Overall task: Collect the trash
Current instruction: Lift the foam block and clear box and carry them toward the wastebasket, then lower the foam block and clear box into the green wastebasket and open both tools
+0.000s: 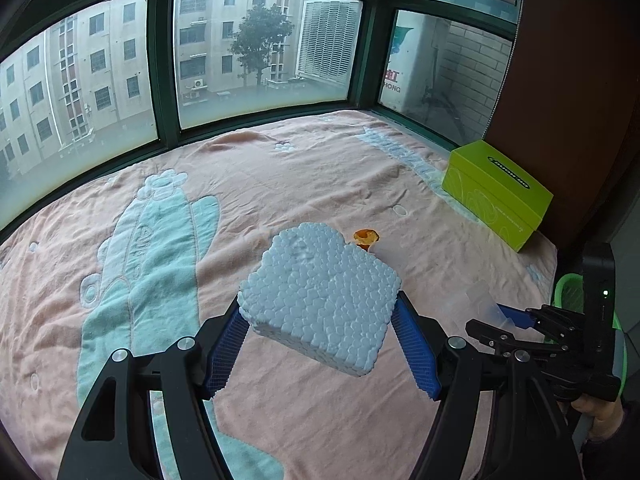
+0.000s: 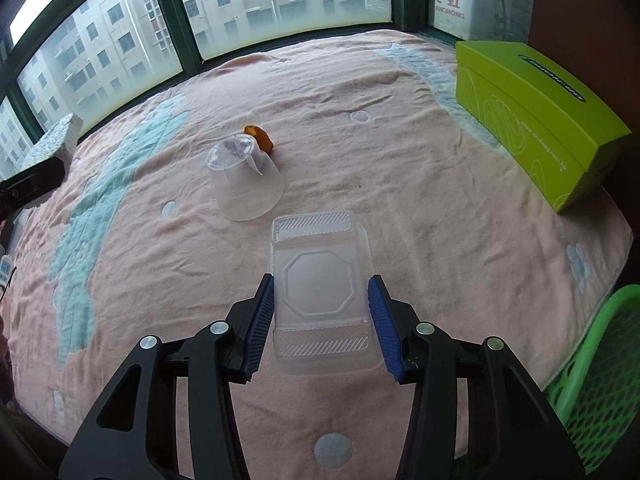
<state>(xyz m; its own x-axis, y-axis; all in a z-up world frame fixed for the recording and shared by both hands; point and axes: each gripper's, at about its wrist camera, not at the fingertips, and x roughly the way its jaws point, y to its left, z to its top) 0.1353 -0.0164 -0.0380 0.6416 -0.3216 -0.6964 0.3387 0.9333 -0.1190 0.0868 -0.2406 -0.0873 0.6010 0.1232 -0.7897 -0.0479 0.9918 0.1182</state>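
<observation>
Now left tongs (image 1: pixel 320 320) clamp foam block (image 1: pixel 320 296) — right tongs (image 2: pixel 322 312) clamp clear tray (image 2: pixel 320 280).

The foam (image 1: pixel 320 296), a white beaded slab with one rounded corner, is tilted above the pink blanket, its two side edges pressed by blue pads. The tray (image 2: pixel 320 280), clear plastic with an octagon embossed in its middle and ribbed strips at both ends, lies flat and lengthwise between two blue pads that touch its long sides. The cup (image 2: pixel 246 178), clear plastic, stands upside down on the blanket just beyond the tray. The peel (image 2: pixel 262 138), a small orange scrap, lies right behind the cup, touching or nearly so.
</observation>
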